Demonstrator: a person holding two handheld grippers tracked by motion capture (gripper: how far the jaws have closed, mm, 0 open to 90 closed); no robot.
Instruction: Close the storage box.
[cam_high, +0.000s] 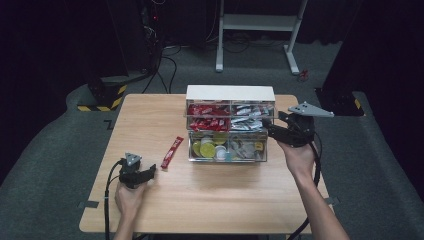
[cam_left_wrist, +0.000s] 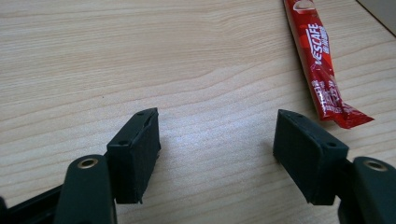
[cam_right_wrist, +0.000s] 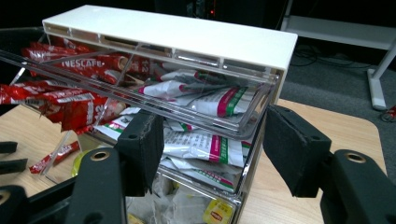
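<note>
A clear drawer organiser with a white top (cam_high: 230, 92) (cam_right_wrist: 177, 35) stands at the back middle of the wooden table (cam_high: 210, 195). Its drawers are pulled out in steps and hold red sachets, white sachets and, lowest, small pods and tea bags. My right gripper (cam_high: 267, 127) (cam_right_wrist: 212, 140) is at its right front corner, jaws apart, with the middle drawer's corner (cam_right_wrist: 247, 154) between them. I cannot tell whether the pads touch it. My left gripper (cam_high: 152, 171) (cam_left_wrist: 217, 140) rests low over the table, open and holding nothing. A red Nescafe sachet (cam_high: 172, 151) (cam_left_wrist: 322, 70) (cam_right_wrist: 51, 158) lies just right of it.
The organiser takes up the table's back middle. Bare wood lies to its left and along the front edge (cam_high: 200, 231). Beyond the table are a white desk frame (cam_high: 255, 22), cables on the grey floor and a yellow-black striped base (cam_high: 102, 95).
</note>
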